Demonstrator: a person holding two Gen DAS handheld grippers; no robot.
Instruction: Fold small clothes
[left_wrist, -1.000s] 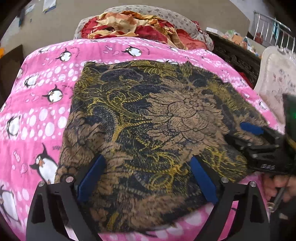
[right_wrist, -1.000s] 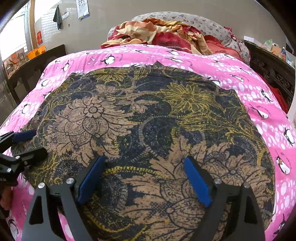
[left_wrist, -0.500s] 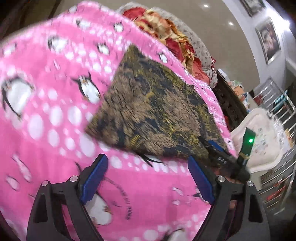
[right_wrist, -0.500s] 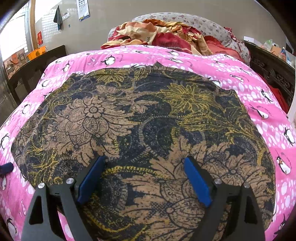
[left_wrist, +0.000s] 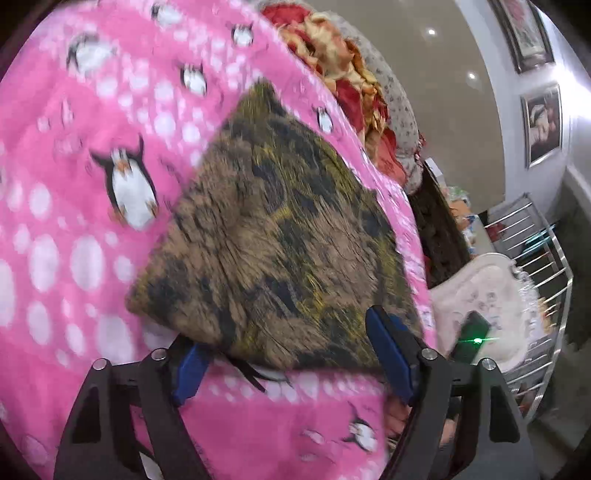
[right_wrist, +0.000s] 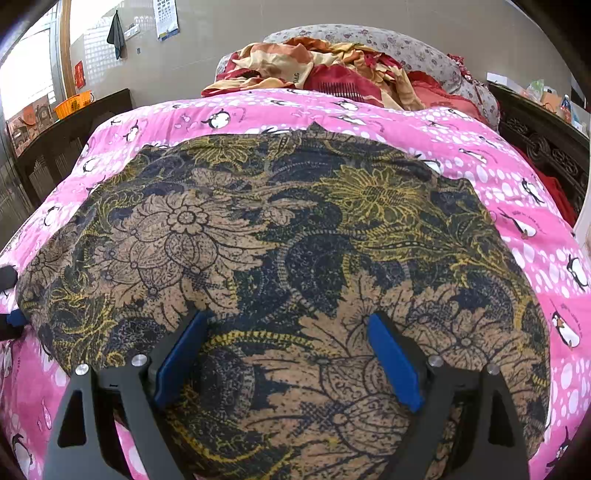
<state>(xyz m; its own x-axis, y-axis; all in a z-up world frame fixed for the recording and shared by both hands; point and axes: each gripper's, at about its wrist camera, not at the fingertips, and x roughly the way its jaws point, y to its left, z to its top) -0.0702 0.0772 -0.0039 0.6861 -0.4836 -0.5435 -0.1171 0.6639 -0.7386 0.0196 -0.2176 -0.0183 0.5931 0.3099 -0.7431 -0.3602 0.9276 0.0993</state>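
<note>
Right wrist view, batik cloth (right_wrist: 295, 236) on penguin blanket (right_wrist: 480, 147), crumpled clothes (right_wrist: 314, 70) behind

The left gripper (left_wrist: 291, 354) is pointing toward twelve o'clock in its own view, rolled to one side, its jaws just now closing yet standing apart, with a cloth edge between the blue fingers (left_wrist: 388, 354). The right gripper (right_wrist: 288, 354) is holding level, tilting downward, its jaws spread wide, gripping nothing.

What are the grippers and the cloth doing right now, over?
Left gripper closing at cloth edge, not gripping. Right gripper open over cloth. Cloth flat on blanket. Nothing in the way.
</note>
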